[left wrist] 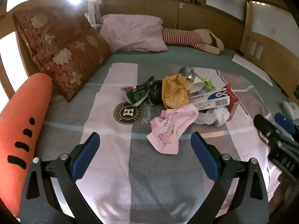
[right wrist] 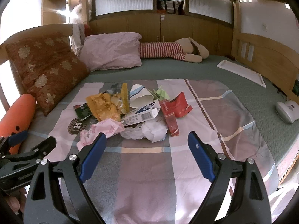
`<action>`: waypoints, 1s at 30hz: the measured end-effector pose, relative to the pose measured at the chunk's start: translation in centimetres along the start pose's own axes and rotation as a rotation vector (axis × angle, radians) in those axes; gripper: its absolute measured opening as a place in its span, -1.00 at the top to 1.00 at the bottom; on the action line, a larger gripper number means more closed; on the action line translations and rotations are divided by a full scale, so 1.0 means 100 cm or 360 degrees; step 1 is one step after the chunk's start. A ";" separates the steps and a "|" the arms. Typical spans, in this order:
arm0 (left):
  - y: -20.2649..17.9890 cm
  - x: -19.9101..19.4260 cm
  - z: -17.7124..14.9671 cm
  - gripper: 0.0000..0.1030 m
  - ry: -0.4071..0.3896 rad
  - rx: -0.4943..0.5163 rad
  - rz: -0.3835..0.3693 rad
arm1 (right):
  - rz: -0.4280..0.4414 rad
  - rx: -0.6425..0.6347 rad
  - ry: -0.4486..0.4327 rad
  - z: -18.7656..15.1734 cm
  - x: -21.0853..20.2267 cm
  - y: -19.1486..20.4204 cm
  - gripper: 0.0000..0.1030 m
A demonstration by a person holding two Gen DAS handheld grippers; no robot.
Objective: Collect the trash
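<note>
Both of your tools are spread wide with nothing between the blue pads: your left hand-held gripper (left wrist: pixel 144 140) hovers over the patchwork cover (left wrist: pixel 115 168) on the bed, and your right hand-held gripper (right wrist: pixel 146 140) does the same, just short of the trash.

The heap sits mid-bed. Nearest your left fingers lies the crumpled pink wrapper (left wrist: pixel 171 128), clear of the pads. Behind it you have the yellow snack bag (left wrist: pixel 173 91), the dark green packet (left wrist: pixel 140 93), the white-and-blue carton (left wrist: pixel 211 98) and the paper cup (left wrist: pixel 197 85). In front of your right one lie the clear plastic bag (right wrist: pixel 147 130) and the red box (right wrist: pixel 171 119), with a red packet (right wrist: pixel 180 105) beyond.

A brown pillow (left wrist: pixel 61 52) and an orange plush carrot (left wrist: pixel 22 121) lie at the left.
</note>
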State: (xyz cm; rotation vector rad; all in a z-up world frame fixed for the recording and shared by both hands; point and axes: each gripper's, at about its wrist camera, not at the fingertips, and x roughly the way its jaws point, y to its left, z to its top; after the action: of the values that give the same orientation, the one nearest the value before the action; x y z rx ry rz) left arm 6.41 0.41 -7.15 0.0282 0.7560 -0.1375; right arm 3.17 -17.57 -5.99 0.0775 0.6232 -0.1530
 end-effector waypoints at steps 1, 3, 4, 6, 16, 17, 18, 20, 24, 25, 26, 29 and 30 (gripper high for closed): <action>0.000 0.006 0.001 -0.88 0.0020 -0.0001 -0.0012 | 0.0000 0.0022 0.0021 0.003 0.007 -0.004 -0.69; -0.004 0.026 0.007 -0.83 0.0087 0.0027 -0.0075 | 0.0024 0.0096 0.0093 0.008 0.027 -0.014 -0.69; -0.007 0.032 0.008 -0.78 0.0102 0.0044 -0.0102 | 0.0038 0.0133 0.0126 0.009 0.036 -0.018 -0.69; -0.018 0.047 0.012 -0.73 0.0129 0.0099 -0.0150 | 0.0081 0.0215 0.0182 0.013 0.056 -0.026 -0.69; -0.066 0.126 0.018 0.40 0.0302 0.0362 -0.0163 | 0.0527 0.0796 0.0348 0.017 0.121 -0.061 -0.21; -0.064 0.129 0.018 0.55 0.0310 0.0352 -0.0161 | 0.0552 0.0821 0.0358 0.017 0.125 -0.063 -0.18; -0.060 0.129 0.021 0.84 0.0305 0.0301 -0.0222 | 0.0570 0.0837 0.0360 0.018 0.129 -0.063 -0.14; -0.054 0.125 0.028 0.87 0.0302 0.0240 -0.0267 | 0.0593 0.0860 0.0358 0.021 0.133 -0.063 -0.12; -0.036 0.082 0.050 0.90 0.0178 0.0103 -0.0383 | 0.0603 0.0893 0.0364 0.028 0.147 -0.059 -0.08; -0.032 0.072 0.054 0.90 0.0152 0.0086 -0.0413 | 0.0613 0.0900 0.0377 0.029 0.153 -0.058 0.00; -0.029 0.062 0.057 0.90 0.0127 0.0075 -0.0437 | 0.0624 0.0896 0.0396 0.029 0.159 -0.055 0.07; -0.013 0.022 0.063 0.90 -0.0012 0.0037 -0.0476 | 0.0642 0.0867 0.0428 0.030 0.168 -0.051 0.58; -0.003 0.007 0.065 0.90 -0.0058 -0.0005 -0.0485 | 0.0645 0.0861 0.0418 0.031 0.165 -0.051 0.59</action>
State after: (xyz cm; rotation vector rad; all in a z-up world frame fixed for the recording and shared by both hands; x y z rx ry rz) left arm 11.30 -0.45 -2.90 -0.0928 0.7208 -0.4259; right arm 17.33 -24.89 -13.23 0.7511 0.8011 0.0874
